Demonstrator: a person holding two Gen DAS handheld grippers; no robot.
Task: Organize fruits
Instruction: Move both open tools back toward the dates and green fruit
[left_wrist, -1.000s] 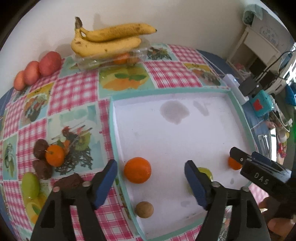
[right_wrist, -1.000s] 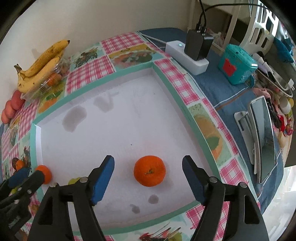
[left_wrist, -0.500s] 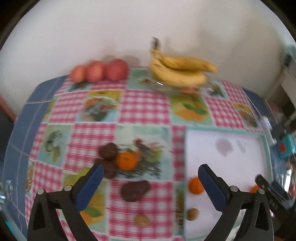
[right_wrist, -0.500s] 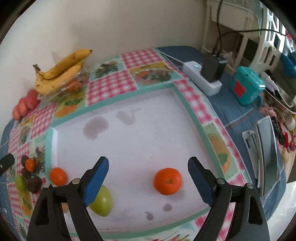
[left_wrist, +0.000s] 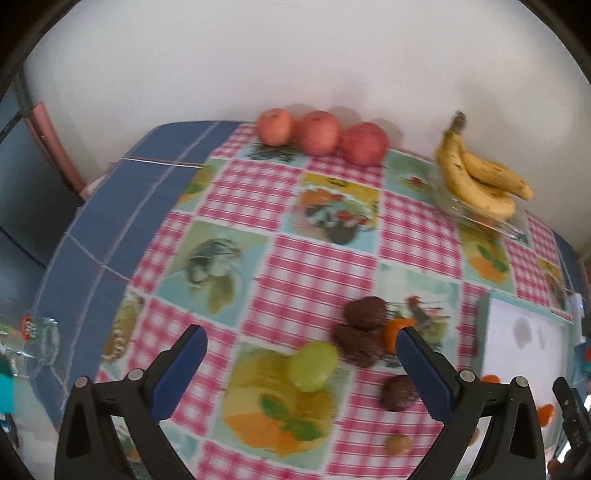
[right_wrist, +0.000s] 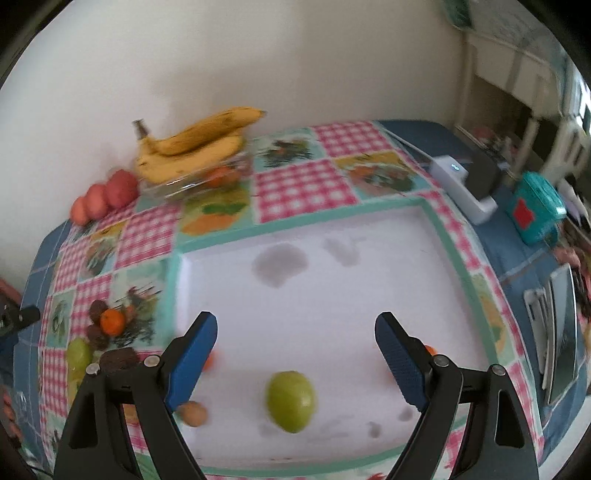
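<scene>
The left gripper (left_wrist: 301, 373) is hovering over the checked tabletop (left_wrist: 306, 266), its jaws standing wide apart and gripping nothing, with a green fruit (left_wrist: 314, 365) lying between them on the cloth. Just beside it are sitting dark brown fruits (left_wrist: 364, 314) and a small orange (left_wrist: 397, 334), touching in a cluster. The green fruit is looking smooth, rounded and fairly firm (likely to roll or slip if pinched off-centre), so taking it across its widest middle would seem safest, with a gentle squeeze.

The right gripper (right_wrist: 295, 362) is hanging over the white tray (right_wrist: 369, 295), tilted down toward it, jaws likewise spread and empty. A second green fruit (right_wrist: 291, 400) is resting inside the tray between them, a small brown fruit (right_wrist: 194, 413) lying near the tray's left edge.
</scene>
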